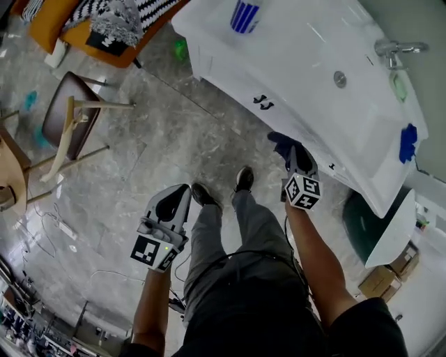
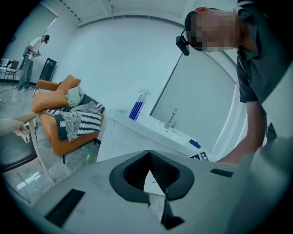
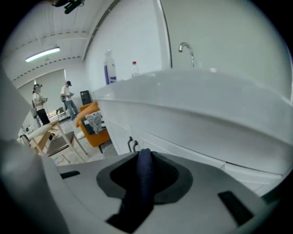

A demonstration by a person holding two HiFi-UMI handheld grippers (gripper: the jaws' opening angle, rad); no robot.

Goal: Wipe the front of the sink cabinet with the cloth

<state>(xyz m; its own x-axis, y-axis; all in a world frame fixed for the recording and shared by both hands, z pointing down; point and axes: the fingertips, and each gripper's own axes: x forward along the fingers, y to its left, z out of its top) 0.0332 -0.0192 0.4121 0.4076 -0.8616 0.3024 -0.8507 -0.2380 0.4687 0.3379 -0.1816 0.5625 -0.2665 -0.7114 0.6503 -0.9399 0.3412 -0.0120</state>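
The right tongs (image 3: 143,156) are gripping the dark blue cloth (image 1: 281,143) against the white sink cabinet front (image 3: 194,153) at two o'clock, while the left tongs (image 2: 149,154) are hanging closed and empty at eight o'clock.

a: where does the sink cabinet (image 1: 300,42) stand?
b: far and right of the person's legs (image 1: 244,237). a spray bottle (image 1: 244,15) stands on its left end, the faucet (image 1: 394,50) at its far edge.
a: and the cloth (image 1: 281,143)?
b: between the jaws of the right gripper (image 1: 294,155), close before the cabinet front, right of the handles (image 1: 263,103). whether it touches, i can't tell.
a: the left gripper (image 1: 175,199)?
b: over the floor (image 1: 160,139), left of the legs, well apart from the cabinet.
a: further left?
b: a chair (image 1: 66,115); far beyond it an armchair (image 1: 90,38) with blankets (image 1: 118,17) on it.
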